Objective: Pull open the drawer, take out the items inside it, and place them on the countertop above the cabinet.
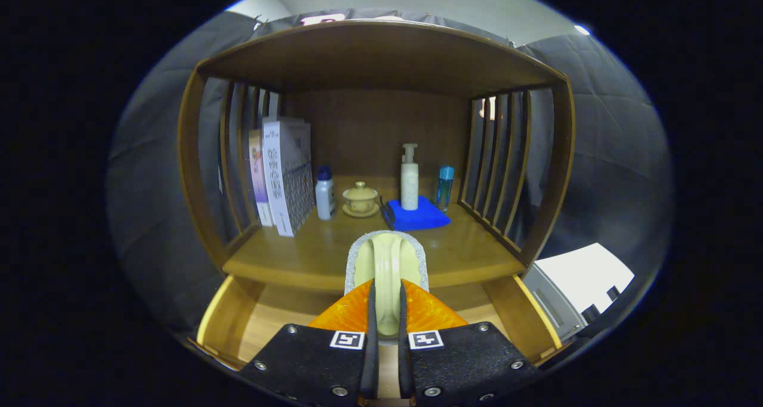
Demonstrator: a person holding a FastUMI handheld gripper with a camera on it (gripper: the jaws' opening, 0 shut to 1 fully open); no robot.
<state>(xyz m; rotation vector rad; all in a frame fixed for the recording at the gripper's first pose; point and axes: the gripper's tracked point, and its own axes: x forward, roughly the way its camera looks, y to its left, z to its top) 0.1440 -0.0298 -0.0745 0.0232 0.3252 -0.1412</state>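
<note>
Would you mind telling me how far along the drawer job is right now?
Done: the drawer is pulled open below the countertop.

In hand: the gripper is shut on a pale scrubbing brush, both fingers pressing its handle, held up in front of the countertop.

Left: setting the brush down on the countertop, perhaps on the bare wood ahead of the blue cloth. The fingers hide much of the drawer, so other items inside cannot be ruled out.

On-gripper fisheye, facing cabinet (381, 55), close

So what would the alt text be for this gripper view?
The hand-held gripper is shut on a pale brush, held above the open drawer and facing the wooden countertop, where boxes, bottles, a lidded cup and a blue cloth stand.
</note>
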